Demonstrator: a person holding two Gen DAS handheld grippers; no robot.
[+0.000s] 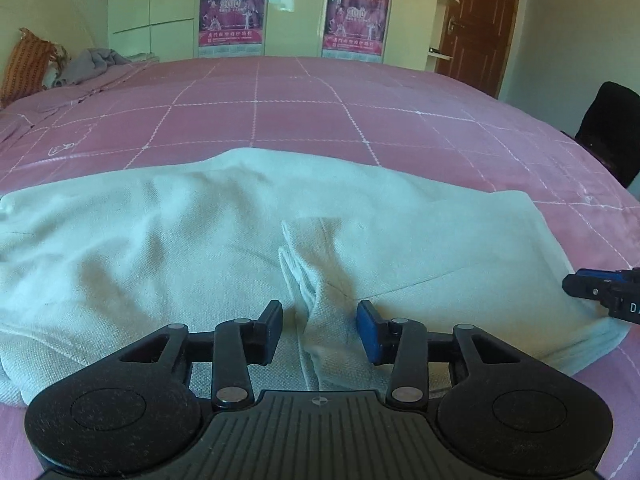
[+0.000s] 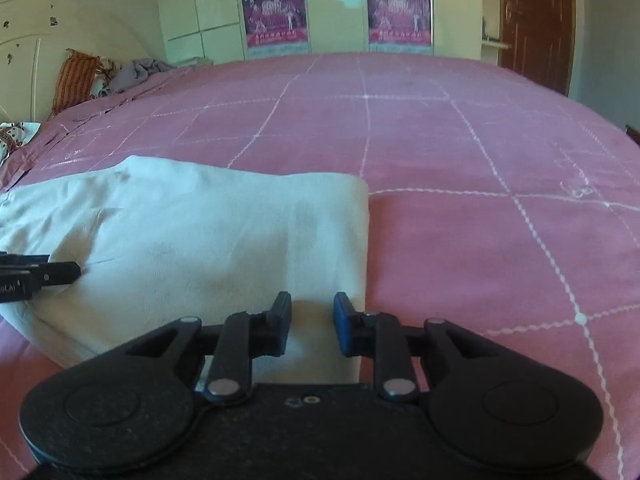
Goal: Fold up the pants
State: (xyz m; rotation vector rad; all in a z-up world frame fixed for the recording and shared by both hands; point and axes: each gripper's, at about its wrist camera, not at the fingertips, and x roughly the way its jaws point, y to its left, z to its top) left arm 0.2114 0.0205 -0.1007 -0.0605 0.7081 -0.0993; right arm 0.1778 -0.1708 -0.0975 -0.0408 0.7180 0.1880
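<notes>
White pants (image 1: 180, 240) lie folded on the pink bed (image 1: 300, 112). My left gripper (image 1: 319, 330) is open, low over the pants' near edge, with a raised fold of cloth (image 1: 316, 292) between its fingers. My right gripper (image 2: 313, 322) is open over the pants' (image 2: 208, 232) right end near the edge, holding nothing. The right gripper's fingertips show at the right edge of the left wrist view (image 1: 600, 286). The left gripper shows at the left edge of the right wrist view (image 2: 40, 274).
The pink checked bedspread (image 2: 480, 200) stretches far and right. An orange pillow (image 1: 28, 64) and a grey crumpled cloth (image 1: 92, 62) lie at the far left. Wardrobes with posters (image 1: 232, 12) and a brown door (image 1: 480, 20) stand behind. A dark chair (image 1: 608, 128) is right.
</notes>
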